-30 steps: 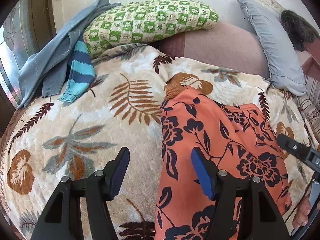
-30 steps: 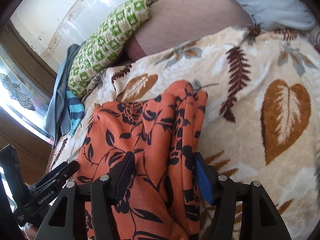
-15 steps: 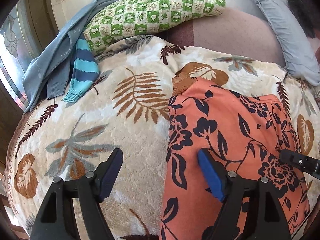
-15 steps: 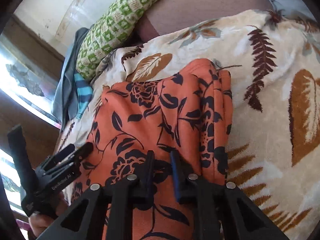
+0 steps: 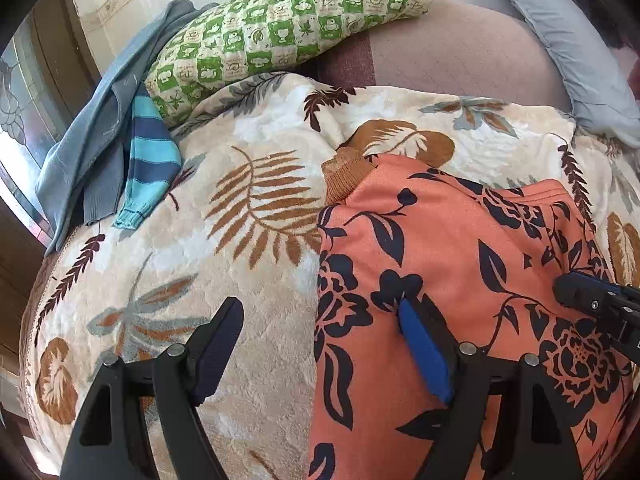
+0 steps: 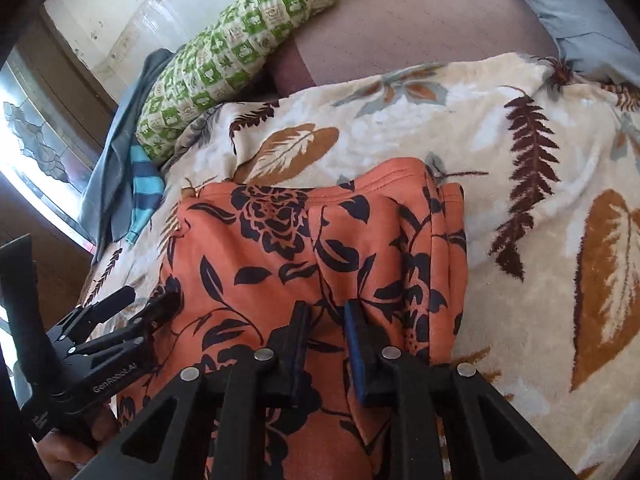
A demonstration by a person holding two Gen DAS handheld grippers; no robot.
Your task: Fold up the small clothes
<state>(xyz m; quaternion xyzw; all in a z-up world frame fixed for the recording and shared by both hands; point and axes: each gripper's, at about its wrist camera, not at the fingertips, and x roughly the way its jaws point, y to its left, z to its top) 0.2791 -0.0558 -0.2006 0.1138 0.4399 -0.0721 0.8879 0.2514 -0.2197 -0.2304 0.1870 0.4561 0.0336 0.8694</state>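
Observation:
An orange garment with a dark flower print (image 5: 440,240) (image 6: 280,248) lies folded on a cream leaf-patterned blanket (image 5: 200,240). My left gripper (image 5: 320,306) is open and straddles the garment's left edge. Its blue-padded finger (image 5: 420,352) rests on the cloth and the other finger hangs over bare blanket. My right gripper (image 6: 327,307) has narrow jaws, just starting to open, with a raised ridge of the orange cloth pinched between the pads. The left gripper (image 6: 150,298) also shows at the garment's left side in the right wrist view.
A green checked pillow (image 5: 280,28) lies at the back. A grey-blue garment (image 5: 92,136) and a blue striped piece (image 5: 152,160) are heaped at the back left by a window. A grey pillow (image 5: 580,52) sits at the back right. A hand (image 6: 60,452) holds the left gripper.
The right gripper's jaws went from wide apart to narrow, closing on a fold of the orange garment. The left jaws spread wider. Both grippers sank closer to the cloth.

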